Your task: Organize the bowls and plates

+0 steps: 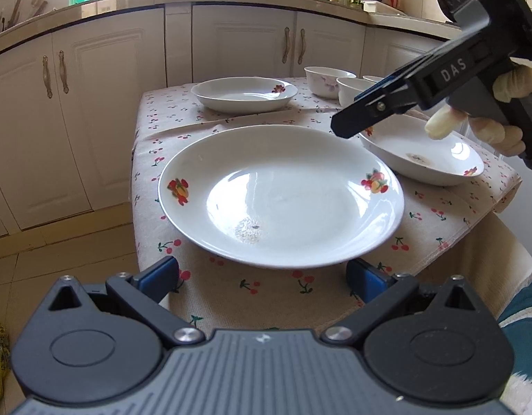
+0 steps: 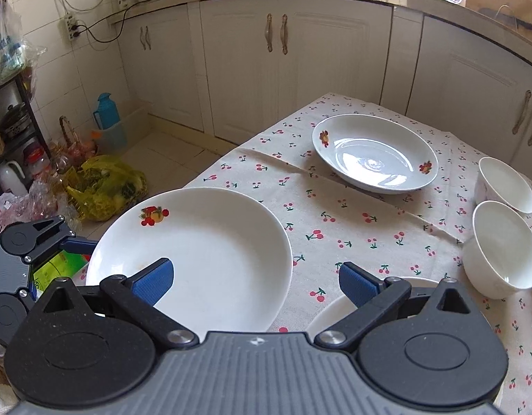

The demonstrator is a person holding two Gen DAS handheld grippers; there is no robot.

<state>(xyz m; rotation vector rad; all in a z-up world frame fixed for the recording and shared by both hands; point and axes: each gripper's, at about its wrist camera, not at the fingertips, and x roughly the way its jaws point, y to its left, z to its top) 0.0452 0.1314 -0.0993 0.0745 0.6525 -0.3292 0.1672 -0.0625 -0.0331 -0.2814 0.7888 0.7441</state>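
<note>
Three white plates with fruit prints lie on a cherry-print tablecloth. The near plate (image 1: 281, 195) is just ahead of my open, empty left gripper (image 1: 262, 278); it also shows in the right wrist view (image 2: 193, 259). The far plate (image 1: 244, 94) (image 2: 374, 154) lies toward the cabinets. The third plate (image 1: 423, 150) lies under my right gripper (image 1: 345, 126), which hovers above its rim; its edge shows in the right wrist view (image 2: 335, 311). My right gripper (image 2: 255, 282) is open and empty. White bowls (image 1: 326, 81) (image 2: 502, 249) stand at the table's far right.
White kitchen cabinets (image 1: 103, 103) run behind the table. Bags, bottles and a blue flask (image 2: 106, 112) clutter the floor to the left in the right wrist view. The tablecloth (image 2: 352, 228) hangs over the table edges.
</note>
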